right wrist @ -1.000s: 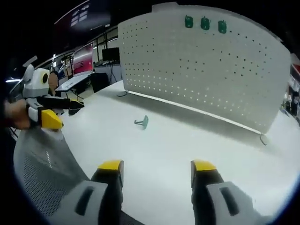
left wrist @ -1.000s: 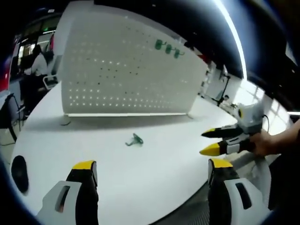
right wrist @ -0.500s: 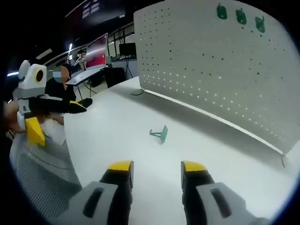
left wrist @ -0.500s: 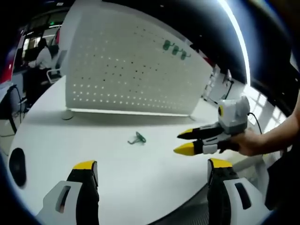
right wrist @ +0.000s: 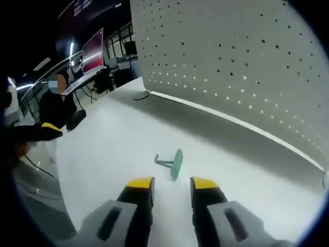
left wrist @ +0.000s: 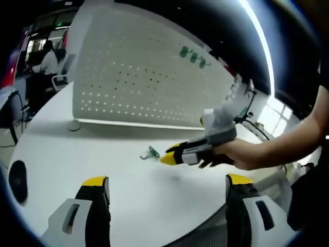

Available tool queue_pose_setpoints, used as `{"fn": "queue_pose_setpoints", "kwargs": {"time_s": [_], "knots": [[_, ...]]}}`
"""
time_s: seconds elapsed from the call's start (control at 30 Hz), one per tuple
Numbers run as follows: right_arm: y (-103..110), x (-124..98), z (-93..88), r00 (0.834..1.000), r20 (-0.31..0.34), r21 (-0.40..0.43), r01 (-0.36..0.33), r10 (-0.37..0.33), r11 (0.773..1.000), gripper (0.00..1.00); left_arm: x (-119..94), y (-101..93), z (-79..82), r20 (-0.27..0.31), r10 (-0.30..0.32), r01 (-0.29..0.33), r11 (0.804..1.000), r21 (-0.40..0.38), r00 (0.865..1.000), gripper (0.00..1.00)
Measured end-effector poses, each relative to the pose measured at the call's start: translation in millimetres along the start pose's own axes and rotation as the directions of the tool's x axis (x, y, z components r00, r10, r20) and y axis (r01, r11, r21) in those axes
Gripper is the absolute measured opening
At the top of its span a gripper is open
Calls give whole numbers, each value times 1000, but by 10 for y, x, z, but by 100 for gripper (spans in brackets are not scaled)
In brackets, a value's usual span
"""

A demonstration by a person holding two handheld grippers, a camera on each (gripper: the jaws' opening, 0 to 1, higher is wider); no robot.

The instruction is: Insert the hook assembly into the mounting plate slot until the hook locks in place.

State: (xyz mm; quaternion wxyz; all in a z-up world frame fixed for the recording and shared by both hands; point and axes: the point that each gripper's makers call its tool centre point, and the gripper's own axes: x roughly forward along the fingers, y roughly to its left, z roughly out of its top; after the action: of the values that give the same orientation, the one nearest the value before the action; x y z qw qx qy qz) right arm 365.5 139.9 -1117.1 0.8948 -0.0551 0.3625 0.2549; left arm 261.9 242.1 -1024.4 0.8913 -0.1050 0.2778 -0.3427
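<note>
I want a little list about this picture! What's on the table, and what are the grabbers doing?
Loose item: small green plastic hook, lying on the white table
Backdrop: white perforated pegboard, upright
Already hung: three green hooks near its top
Right hand-held gripper: just short of the loose hook, jaws narrowly open
Left hand-held gripper: wide open, empty

Left gripper (left wrist: pixel 167 181): jaws wide apart, held near. Right gripper (right wrist: pixel 171 183): jaws narrowly parted, extended farther out by the person's hand (left wrist: pixel 234 153).
</note>
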Motion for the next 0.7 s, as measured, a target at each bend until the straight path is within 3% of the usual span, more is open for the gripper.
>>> {"fn": "queue_pose_setpoints", "kwargs": {"time_s": [0.07,0.37,0.7], "knots": [[-1,58,-16,1000,-22,-46,-2,1,999,22,0,8,1,0,3,-3,1000,-1,1000,94],[-20,227,-3,999,-41,-88,9,-13,996,15,15,-13,-34,-23,-6,6,1000,10,1000,94],[-86,241,35,999,-53,-103,9,-14,995,1,19,-9,-66,-43,-2,3,1000,17,999,92]]}}
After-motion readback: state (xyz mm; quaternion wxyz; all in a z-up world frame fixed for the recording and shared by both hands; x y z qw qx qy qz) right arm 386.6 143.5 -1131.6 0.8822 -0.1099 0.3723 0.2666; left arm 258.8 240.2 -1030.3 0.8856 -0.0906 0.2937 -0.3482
